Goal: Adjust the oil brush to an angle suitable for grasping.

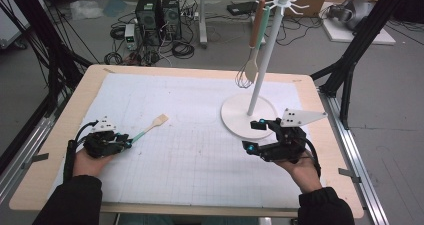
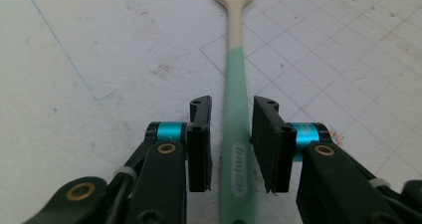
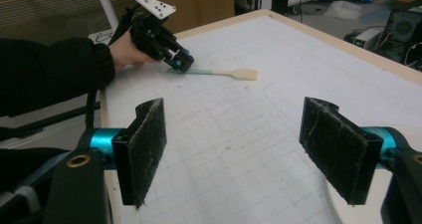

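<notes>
A spatula [image 1: 150,127] with a mint-green handle and a pale blade lies flat on the white gridded mat [image 1: 200,155], at the left. My left gripper [image 1: 127,141] is low over the handle's end. In the left gripper view the handle [image 2: 234,84] runs between the jaws of my left gripper [image 2: 231,114]; the right pad is at the handle, and a narrow gap shows on the left side. My right gripper [image 1: 253,134] hovers at the right with its jaws wide apart. In the right gripper view, nothing is between the pads of my right gripper [image 3: 234,134], and the spatula [image 3: 234,74] lies beyond them.
A white utensil stand [image 1: 265,55] with a round base [image 1: 235,117] rises at the back right, just behind my right gripper. A whisk [image 1: 243,77] and an orange-handled spatula [image 1: 252,67] hang from its hooks. The wooden table edge [image 1: 200,210] frames the mat.
</notes>
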Available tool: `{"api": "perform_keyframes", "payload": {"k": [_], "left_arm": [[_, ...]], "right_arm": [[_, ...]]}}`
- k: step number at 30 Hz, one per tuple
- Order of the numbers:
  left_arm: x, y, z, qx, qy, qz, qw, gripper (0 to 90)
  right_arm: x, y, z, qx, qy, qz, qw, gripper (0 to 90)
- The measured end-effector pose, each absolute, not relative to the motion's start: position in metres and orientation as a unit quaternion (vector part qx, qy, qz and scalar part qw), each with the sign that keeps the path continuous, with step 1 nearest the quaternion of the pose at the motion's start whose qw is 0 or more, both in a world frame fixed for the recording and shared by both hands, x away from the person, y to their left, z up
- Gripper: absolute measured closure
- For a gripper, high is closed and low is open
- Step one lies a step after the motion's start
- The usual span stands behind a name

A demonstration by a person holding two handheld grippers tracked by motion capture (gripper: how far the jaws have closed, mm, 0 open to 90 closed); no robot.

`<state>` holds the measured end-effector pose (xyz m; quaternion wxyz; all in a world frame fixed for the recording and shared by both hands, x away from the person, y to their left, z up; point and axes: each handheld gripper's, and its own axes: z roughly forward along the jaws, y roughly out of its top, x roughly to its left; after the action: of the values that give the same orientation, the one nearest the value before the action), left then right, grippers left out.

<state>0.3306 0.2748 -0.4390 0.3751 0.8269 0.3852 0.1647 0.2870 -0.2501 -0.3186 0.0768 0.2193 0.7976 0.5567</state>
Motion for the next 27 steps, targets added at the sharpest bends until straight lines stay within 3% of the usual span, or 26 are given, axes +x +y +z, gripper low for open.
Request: {"api": "perform_keyframes", "payload": {"k": [27], "left_arm": [[0.33,0.265,-0.439,0.838,0.379,0.175,0.352,77.5]], "right_arm": [[0.286,-0.248,-0.32,0.219,0.8,0.554,0.074,25.5]]}}
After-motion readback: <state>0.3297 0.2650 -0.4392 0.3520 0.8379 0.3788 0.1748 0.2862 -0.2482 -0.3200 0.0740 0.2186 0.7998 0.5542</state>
